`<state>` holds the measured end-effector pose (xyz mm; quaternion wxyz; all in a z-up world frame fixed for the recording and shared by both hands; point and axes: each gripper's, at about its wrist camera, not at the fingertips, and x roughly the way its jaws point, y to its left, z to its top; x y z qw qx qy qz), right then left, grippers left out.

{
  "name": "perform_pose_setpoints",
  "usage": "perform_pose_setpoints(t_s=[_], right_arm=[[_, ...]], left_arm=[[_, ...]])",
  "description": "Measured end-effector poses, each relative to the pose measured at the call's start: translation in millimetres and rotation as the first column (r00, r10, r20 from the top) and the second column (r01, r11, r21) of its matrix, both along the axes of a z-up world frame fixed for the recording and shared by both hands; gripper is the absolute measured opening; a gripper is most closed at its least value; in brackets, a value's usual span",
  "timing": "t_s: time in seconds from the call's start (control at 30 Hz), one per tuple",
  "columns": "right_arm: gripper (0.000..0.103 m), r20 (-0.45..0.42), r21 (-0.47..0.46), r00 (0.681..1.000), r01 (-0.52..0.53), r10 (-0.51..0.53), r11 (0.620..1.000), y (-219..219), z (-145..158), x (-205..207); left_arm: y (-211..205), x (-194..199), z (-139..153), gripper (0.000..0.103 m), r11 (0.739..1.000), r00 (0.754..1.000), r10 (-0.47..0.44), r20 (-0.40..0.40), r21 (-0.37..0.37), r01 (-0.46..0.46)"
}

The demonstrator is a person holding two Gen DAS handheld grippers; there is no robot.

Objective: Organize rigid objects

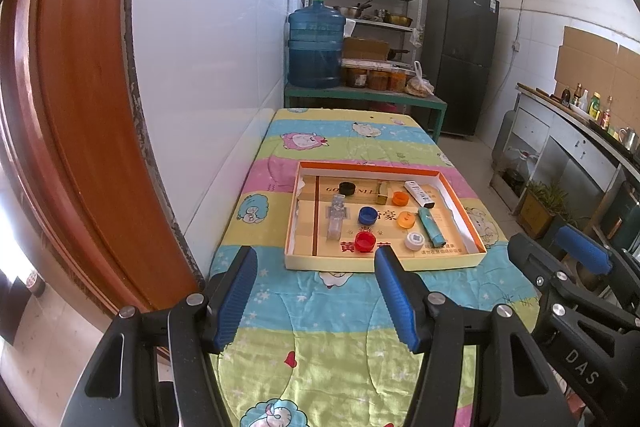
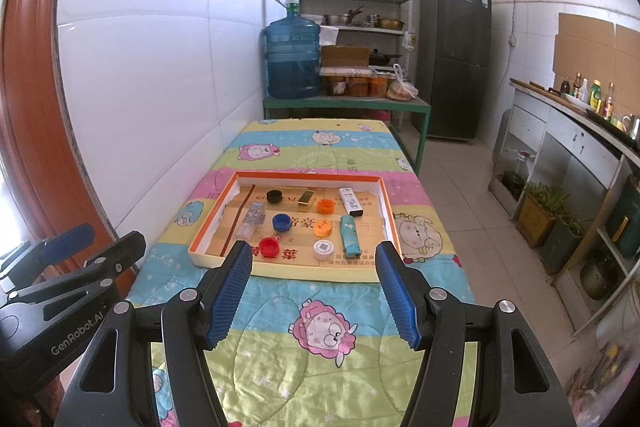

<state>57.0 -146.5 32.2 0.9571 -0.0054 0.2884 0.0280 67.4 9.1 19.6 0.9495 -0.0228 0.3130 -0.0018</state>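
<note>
Covering the table: a cartoon-sheep quilt (image 2: 320, 367), striped yellow, blue and pink, running along the white tiled wall (image 2: 160, 67). Resting on its middle: a shallow cardboard tray (image 2: 304, 269) with an orange rim, lined with printed card.

Hovering over the near end of the quilt, short of the tray: left gripper (image 1: 316, 301) and right gripper (image 2: 314, 293), side by side. Both spread wide, blue ribbed pads parallel, nothing between them, touching nothing. Seen from the left wrist camera, right gripper low at right; seen from the right wrist camera, left gripper low at left.

Inside the tray, largest first:
- clear plastic case (image 2: 251, 221), left side, lying flat
- white tube (image 2: 350, 201), far right, black end toward the near side
- teal lighter (image 2: 349, 234), just near of the tube, lying flat
- gold block (image 2: 307, 197), far middle
- six caps, all apart from one another: black cap (image 2: 274, 195) far left, blue cap (image 2: 282, 222) centre, red cap (image 2: 268, 248) near left, two orange caps (image 2: 325, 205) (image 2: 324, 227) right of centre, white cap (image 2: 323, 249) near right.
</note>
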Motion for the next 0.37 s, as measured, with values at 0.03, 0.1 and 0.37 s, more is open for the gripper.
perform_pose_setpoints(t_s=[0.03,0.1,0.37], right_arm=[[0.066,-0.001,0.001,1.000,0.000,0.001,1.000,0.1,-0.2,0.1],[0.066,0.000,0.000,1.000,0.000,0.000,1.000,0.1,0.1,-0.2],[0.066,0.000,0.001,1.000,0.000,0.000,1.000,0.0,0.0,-0.1]], left_arm=[[0.5,0.4,0.2,0.061,1.000,1.000,-0.001,0.000,-0.001,0.001],[0.2,0.5,0.3,0.061,1.000,1.000,0.000,-0.001,0.000,0.000],[-0.1,0.4,-1.8,0.061,1.000,1.000,0.010,0.011,0.011,-0.010]])
